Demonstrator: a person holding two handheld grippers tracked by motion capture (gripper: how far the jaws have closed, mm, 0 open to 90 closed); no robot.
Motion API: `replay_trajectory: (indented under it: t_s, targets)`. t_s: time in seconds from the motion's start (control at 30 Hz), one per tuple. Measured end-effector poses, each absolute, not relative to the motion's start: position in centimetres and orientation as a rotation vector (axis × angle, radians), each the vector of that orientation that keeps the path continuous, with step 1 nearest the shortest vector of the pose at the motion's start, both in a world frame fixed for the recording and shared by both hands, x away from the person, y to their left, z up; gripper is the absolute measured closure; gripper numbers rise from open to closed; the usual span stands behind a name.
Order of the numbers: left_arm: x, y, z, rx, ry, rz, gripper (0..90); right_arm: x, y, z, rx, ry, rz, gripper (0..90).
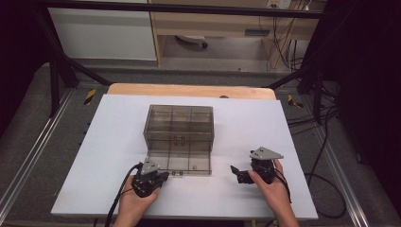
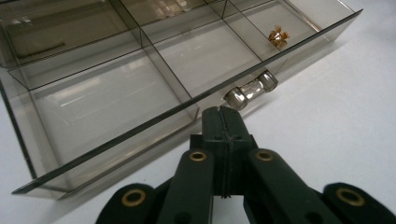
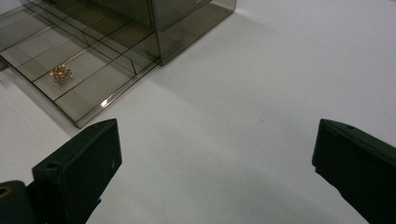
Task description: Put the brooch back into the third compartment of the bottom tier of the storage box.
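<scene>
A smoky transparent drawer box [image 1: 178, 125] is seen on the white counter [image 1: 265, 142], with its bottom drawer [image 1: 182, 163] pulled out toward the person; all places here are given relative to that drawer. The left tongs [image 1: 161, 177] are held just in front of the drawer's front wall, near its left end, and are pressed together with nothing between them. In the left gripper view their closed tips [image 2: 223, 116] are pointed at the front wall, just beside the small clear knob [image 2: 251, 90], which lies a little to the right of the tips and apart from them. The knob's long axis is seen to run along the front wall, across the line of the tongs. The right tongs [image 1: 235, 171] are held well to the right of the drawer, over bare counter, and are spread wide and empty. The left hand [image 1: 135, 201] is judged the nearer to the knob, so a push or pull on the drawer would probably fall to it. The drawer is divided into compartments; in one near the front wall, right of the knob, a small gold-coloured trinket [image 2: 279, 36] is seen, and the other visible compartments appear empty. The box's upper compartments cannot be read clearly.
</scene>
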State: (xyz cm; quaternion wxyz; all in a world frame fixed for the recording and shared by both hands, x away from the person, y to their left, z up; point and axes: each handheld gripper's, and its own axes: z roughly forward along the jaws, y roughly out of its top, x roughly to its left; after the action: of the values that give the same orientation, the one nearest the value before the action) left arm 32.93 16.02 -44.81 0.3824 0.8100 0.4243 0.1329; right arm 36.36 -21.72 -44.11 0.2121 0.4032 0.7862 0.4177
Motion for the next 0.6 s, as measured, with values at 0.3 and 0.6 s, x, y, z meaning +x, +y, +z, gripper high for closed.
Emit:
replay_trajectory:
  t_s: [0.3, 0.6]
  targets:
    - [33.19, 15.94, -44.88, 2.069, 1.087, 0.348, 90.0, 36.38, -21.73, -44.11, 1.12, 2.184, 1.161, 1.9]
    - [33.34, 15.68, -45.05, 2.075, 1.085, 0.344, 90.0, 36.38, -21.74, -44.11, 1.119, 2.182, 1.162, 1.9]
